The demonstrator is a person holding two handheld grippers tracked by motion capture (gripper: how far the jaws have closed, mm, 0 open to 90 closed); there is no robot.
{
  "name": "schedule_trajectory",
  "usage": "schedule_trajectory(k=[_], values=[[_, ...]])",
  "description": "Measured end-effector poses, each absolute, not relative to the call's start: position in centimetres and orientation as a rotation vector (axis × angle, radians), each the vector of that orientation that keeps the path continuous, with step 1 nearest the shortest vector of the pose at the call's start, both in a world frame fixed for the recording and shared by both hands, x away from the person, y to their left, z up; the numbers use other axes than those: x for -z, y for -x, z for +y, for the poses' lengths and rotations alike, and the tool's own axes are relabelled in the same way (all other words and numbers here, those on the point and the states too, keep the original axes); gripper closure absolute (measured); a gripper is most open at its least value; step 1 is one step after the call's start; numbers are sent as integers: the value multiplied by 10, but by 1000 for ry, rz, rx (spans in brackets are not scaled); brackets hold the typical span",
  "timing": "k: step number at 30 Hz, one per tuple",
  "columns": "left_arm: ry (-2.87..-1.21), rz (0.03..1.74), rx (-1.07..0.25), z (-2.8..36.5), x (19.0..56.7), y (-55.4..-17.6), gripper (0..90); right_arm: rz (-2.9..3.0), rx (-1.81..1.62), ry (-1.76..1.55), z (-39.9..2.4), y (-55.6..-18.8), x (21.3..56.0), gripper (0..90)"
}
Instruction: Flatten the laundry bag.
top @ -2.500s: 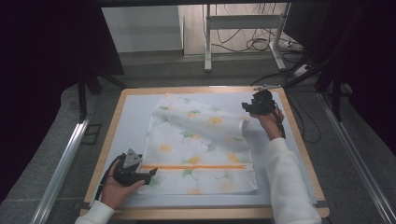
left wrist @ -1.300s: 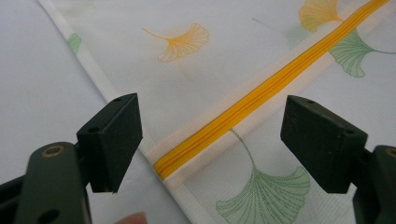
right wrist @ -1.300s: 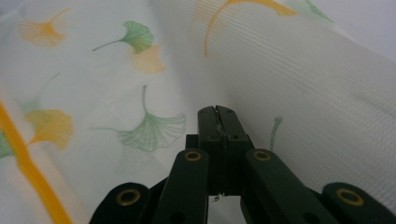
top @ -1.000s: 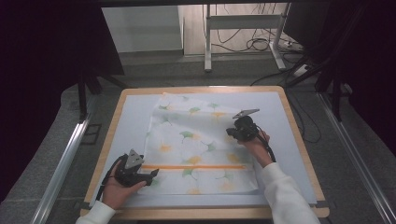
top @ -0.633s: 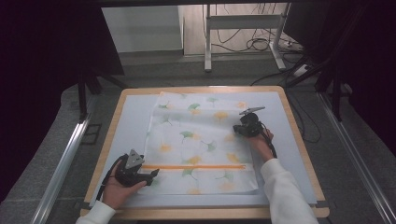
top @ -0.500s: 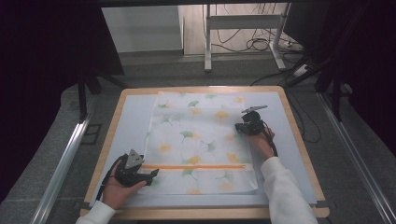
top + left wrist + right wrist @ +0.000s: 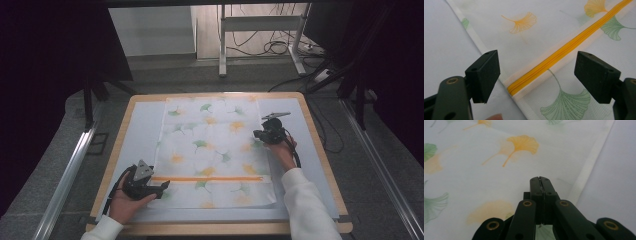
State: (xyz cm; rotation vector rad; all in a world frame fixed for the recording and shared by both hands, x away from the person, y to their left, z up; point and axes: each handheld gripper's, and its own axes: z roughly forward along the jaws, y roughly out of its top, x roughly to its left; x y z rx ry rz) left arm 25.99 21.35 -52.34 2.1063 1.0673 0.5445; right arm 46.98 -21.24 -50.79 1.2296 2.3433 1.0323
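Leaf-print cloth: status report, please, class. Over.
Left gripper open over the zip. Right gripper shut above the cloth, which lies flat. Nothing in the way.

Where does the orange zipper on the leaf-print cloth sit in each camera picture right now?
High view: the orange zipper runs level across the near part of the cloth, its left end by the left gripper.
Left gripper view: it crosses diagonally from upper right and ends between the open jaws.
Right gripper view: not in it.
Shared landmark: the cloth's ginkgo-leaf print.

Cloth (image 7: 212, 150) spread flat on table (image 7: 142, 125), left gripper (image 7: 162, 188) at its near-left corner, right gripper (image 7: 258, 134) over its right edge
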Motion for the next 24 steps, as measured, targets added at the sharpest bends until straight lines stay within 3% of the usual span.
schedule_trajectory(k=[24], values=[[-2097, 1057, -585, 218, 527, -264, 205, 2476, -1113, -995, -226, -341, 489, 897]])
